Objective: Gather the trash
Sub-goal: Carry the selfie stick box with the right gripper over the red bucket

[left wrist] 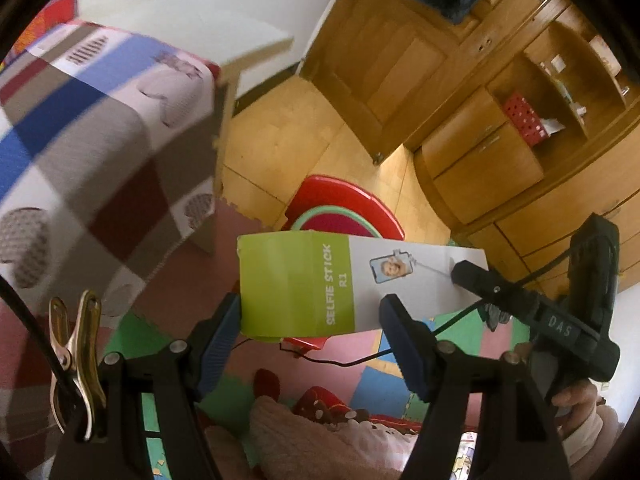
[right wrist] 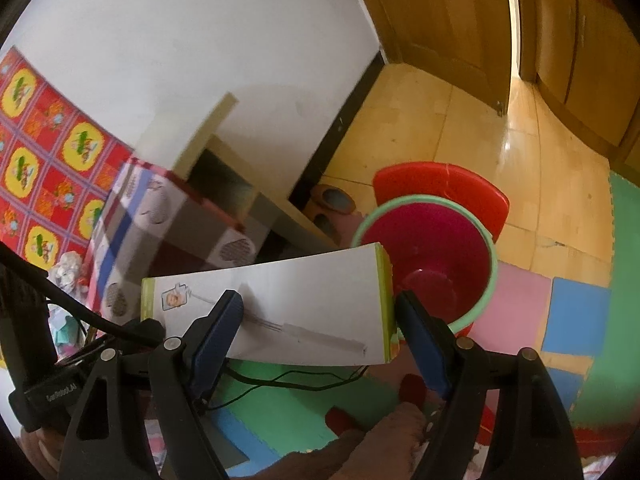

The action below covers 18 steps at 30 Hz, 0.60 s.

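At frame centre in both views, the selfie-stick box (left wrist: 320,284) hangs level above the floor mats, near the red bucket (right wrist: 432,264) for dropping. Left tool (left wrist: 310,332) pinches its green end; right tool (right wrist: 320,328) pinches its white end.

Daylit, fisheye-warped (left side motion-blurred), floor glare.

My left gripper (left wrist: 312,332) and right gripper (right wrist: 320,332) flank the box (right wrist: 304,304); the bucket (right wrist: 492,264) sits behind it, the checked cloth (left wrist: 80,152) upper left.
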### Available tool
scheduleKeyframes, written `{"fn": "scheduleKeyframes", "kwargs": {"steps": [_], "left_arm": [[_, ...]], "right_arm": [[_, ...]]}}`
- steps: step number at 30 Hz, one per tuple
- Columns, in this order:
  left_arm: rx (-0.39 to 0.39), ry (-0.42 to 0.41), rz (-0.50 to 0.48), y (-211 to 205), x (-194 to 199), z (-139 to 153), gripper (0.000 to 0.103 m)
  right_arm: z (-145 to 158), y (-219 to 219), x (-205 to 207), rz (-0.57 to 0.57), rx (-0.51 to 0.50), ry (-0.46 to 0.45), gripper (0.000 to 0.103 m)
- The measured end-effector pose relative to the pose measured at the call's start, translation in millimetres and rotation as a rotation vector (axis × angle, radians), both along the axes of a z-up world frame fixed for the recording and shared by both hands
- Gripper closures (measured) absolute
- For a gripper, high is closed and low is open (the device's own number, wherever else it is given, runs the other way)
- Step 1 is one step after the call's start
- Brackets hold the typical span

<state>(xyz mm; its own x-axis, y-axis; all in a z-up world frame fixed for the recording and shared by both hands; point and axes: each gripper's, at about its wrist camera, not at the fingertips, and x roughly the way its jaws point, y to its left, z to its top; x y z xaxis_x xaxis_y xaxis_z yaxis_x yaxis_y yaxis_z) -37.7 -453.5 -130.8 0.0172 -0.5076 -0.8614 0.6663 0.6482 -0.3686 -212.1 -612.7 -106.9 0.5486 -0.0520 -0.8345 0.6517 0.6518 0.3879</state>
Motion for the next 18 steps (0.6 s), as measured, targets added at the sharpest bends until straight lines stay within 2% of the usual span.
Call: {"fn": "scheduleKeyframes", "kwargs": {"steps": [9,18], "left_arm": [[0.043,0.039,-0.011,-39.5,-0.5,-61.4,0.029],[0.082,0.029,0.021,-63.2,5.6,-124.9,0.029]], "right_arm": [[-63.7,-53.6,3.1,0.019,0.05,0.029,0.023],[-129.2,-87.4,11.1,0.026,0.096,0.044,0.023]]}}
